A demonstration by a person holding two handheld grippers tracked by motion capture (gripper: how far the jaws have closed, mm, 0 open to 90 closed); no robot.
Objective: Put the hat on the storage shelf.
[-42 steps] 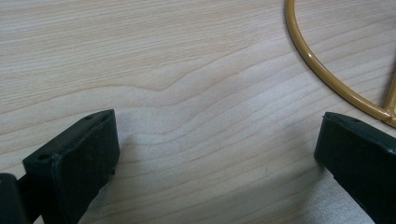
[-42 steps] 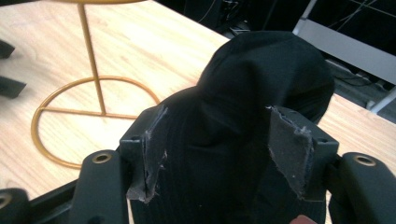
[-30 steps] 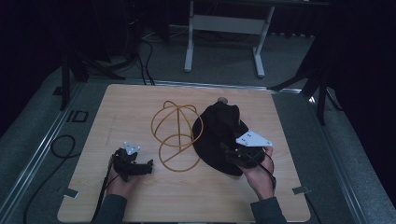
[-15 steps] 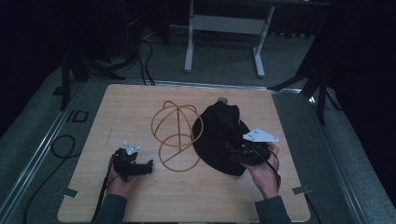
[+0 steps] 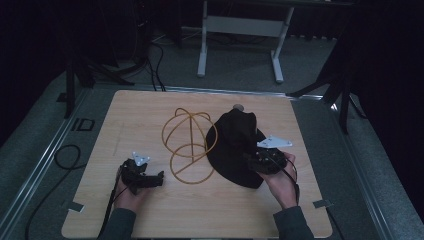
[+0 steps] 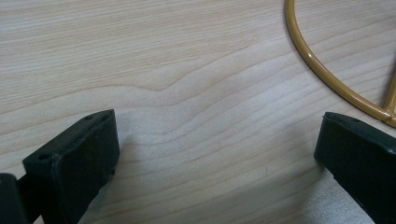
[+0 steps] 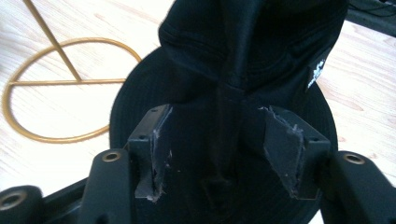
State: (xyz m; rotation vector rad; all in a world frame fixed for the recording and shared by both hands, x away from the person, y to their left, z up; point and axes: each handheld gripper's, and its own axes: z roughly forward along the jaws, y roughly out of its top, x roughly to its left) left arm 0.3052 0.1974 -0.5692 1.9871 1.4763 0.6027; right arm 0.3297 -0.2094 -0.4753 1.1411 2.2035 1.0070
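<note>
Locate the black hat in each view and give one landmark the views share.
High view: black hat right of centre on the table, next to the right gripper.
Left gripper view: not in it.
Right gripper view: hat centre, its fabric running down between the jaws.
Shared landmark: gold wire stand.

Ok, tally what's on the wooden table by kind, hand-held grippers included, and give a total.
Black hat: 1
Gold wire stand: 1
Hand-held grippers: 2, left hand-held gripper and right hand-held gripper
Total: 4
</note>
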